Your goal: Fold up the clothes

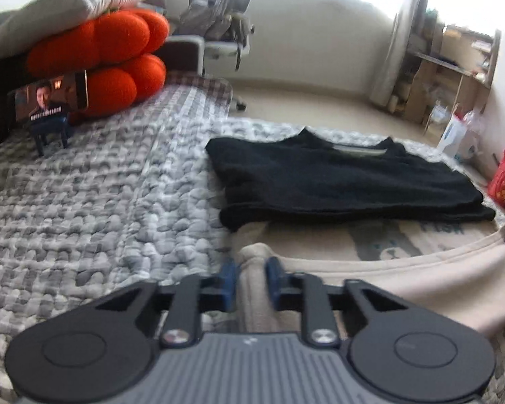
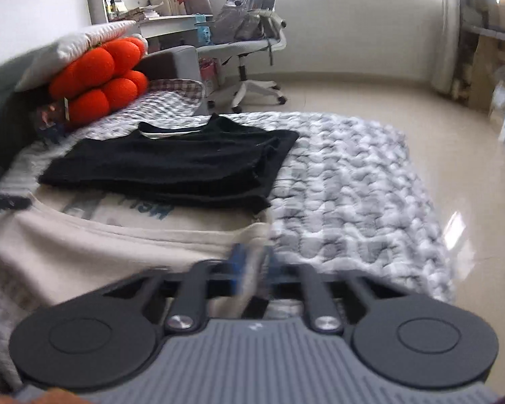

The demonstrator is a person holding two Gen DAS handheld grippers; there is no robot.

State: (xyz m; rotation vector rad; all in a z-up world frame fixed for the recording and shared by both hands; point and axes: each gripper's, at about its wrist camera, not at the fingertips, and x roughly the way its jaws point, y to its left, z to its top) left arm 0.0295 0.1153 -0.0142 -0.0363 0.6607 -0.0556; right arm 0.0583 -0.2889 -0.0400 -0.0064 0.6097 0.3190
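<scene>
Between the blue-padded fingers of my left gripper sits a bunched corner of the cream knit sweatshirt with a printed front; the jaws stand nearly closed and pinch the cloth. My right gripper is blurred, but its jaws are likewise drawn almost together on pale cloth at the opposite corner of the same hem. The garment thus hangs between the two hands, its held edge running crosswise from one gripper to the other and sagging in the middle, while the rest of it lies ahead of both on the grey-and-white quilted bed cover.

Just beyond the sweatshirt, farther ahead of both grippers, rests a folded black knit top, its far edge overlapping the cream cloth. To the left of it, well apart, are a stack of orange segmented cushions and a phone on a small blue stand.

I judge the coming move to be a fold carried straight forward, hem toward the neckline. Both hands sit about equally near the fold line, so neither leads; the risk is dragging the edge into the black top.
</scene>
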